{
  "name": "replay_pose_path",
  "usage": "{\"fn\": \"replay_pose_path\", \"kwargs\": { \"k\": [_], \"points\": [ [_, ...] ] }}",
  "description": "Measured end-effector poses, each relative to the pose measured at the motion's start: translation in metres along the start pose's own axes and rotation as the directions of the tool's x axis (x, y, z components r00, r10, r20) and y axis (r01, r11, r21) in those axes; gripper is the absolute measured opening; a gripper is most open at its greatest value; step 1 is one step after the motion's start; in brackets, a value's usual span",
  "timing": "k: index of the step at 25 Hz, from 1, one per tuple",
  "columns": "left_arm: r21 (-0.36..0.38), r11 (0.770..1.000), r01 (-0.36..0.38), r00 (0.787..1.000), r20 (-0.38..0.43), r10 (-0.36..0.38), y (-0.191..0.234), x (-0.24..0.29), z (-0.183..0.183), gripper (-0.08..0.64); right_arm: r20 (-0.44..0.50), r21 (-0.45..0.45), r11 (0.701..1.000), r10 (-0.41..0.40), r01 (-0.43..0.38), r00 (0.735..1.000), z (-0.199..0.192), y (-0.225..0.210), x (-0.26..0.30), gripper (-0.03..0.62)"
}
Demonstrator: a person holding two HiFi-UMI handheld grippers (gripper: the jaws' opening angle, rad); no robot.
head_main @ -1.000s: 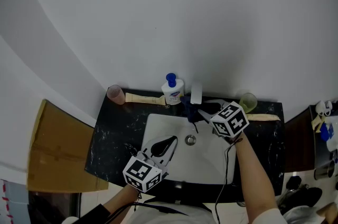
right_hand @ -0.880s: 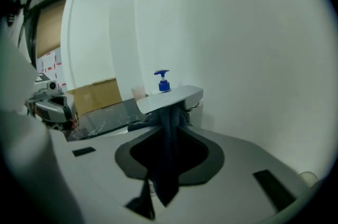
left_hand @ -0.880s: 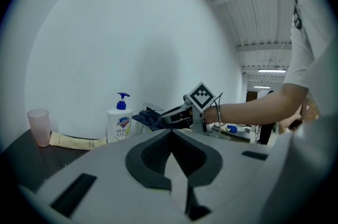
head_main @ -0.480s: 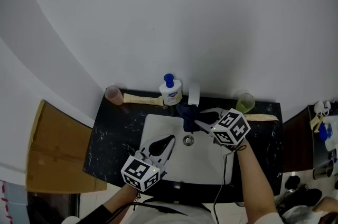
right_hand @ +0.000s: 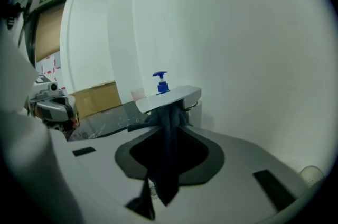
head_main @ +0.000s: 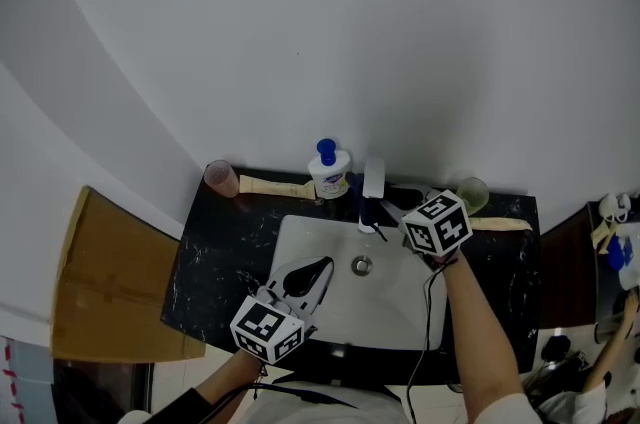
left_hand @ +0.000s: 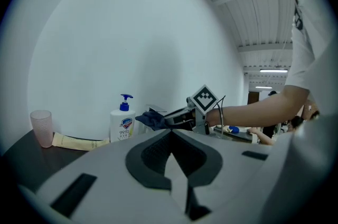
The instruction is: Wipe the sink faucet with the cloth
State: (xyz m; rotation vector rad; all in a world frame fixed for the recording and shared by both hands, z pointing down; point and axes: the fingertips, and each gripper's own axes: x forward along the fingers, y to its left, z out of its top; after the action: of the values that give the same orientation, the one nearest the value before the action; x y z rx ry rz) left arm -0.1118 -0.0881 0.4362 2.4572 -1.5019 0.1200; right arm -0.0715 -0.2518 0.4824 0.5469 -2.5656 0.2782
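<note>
Right gripper (head_main: 382,209) comes in from approx. 4 o'clock of the faucet (head_main: 373,180), its marker cube over the sink's (head_main: 395,302) back right corner. Jaws are clamped on the dark blue cloth (right_hand: 168,138). In the right gripper view the cloth runs up btwn the jaws and bunches right under the faucet's flat spout (right_hand: 170,97). It looks to be touching the spout's underside, though from the head view that contact is too small to confirm. A tail of cloth hangs down behind the jaws at 6 o'clock in that view.

Left gripper (head_main: 320,269) hangs over the basin at approx. 8 o'clock of the drain (head_main: 362,265), well apart from the faucet. Its jaws are closed tip to tip w/ nothing btwn them, pointing toward 1 o'clock. From the left gripper view (left_hand: 170,132) the cloth (left_hand: 152,120) shows beyond the tips, at the nose of the right gripper.

On the black table (head_main: 215,252), along the wall:
- soap bottle (head_main: 328,170) w/ blue pump, just beside the faucet at 9 o'clock
- pink cup (head_main: 221,178) further out at 9 o'clock, near the table's corner
- green cup (head_main: 470,194) at 3 o'clock of the faucet

Cardboard box (head_main: 110,282) stands off the table's left end.
</note>
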Motion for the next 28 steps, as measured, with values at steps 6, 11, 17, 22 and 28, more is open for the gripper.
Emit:
{"fn": "replay_pose_path", "kwargs": {
  "k": [6,11,17,22,28],
  "points": [
    [0.002,1.000,0.000,1.000,0.000,0.000,0.002,0.001,-0.001,0.002,-0.034,-0.015,0.987,0.160,-0.161,0.986,-0.012,0.042,-0.014,0.080],
    [0.006,1.000,0.015,1.000,-0.002,-0.015,-0.001,0.006,0.001,0.002,-0.061,-0.031,0.975,0.217,-0.219,0.974,-0.020,0.056,-0.020,0.080],
    [0.007,1.000,0.011,1.000,-0.001,-0.011,0.000,0.006,0.003,0.002,0.026,0.032,0.999,0.027,-0.028,0.999,-0.004,0.001,-0.004,0.080],
    [0.004,1.000,0.002,1.000,-0.008,-0.002,0.005,0.002,-0.001,0.002,0.037,0.047,0.999,0.023,-0.025,0.999,-0.005,0.004,-0.006,0.080],
    [-0.003,1.000,0.012,1.000,-0.010,-0.012,0.004,0.004,-0.002,0.002,-0.037,-0.011,0.981,0.196,-0.196,0.980,-0.019,0.053,-0.019,0.080]
  ]
}}
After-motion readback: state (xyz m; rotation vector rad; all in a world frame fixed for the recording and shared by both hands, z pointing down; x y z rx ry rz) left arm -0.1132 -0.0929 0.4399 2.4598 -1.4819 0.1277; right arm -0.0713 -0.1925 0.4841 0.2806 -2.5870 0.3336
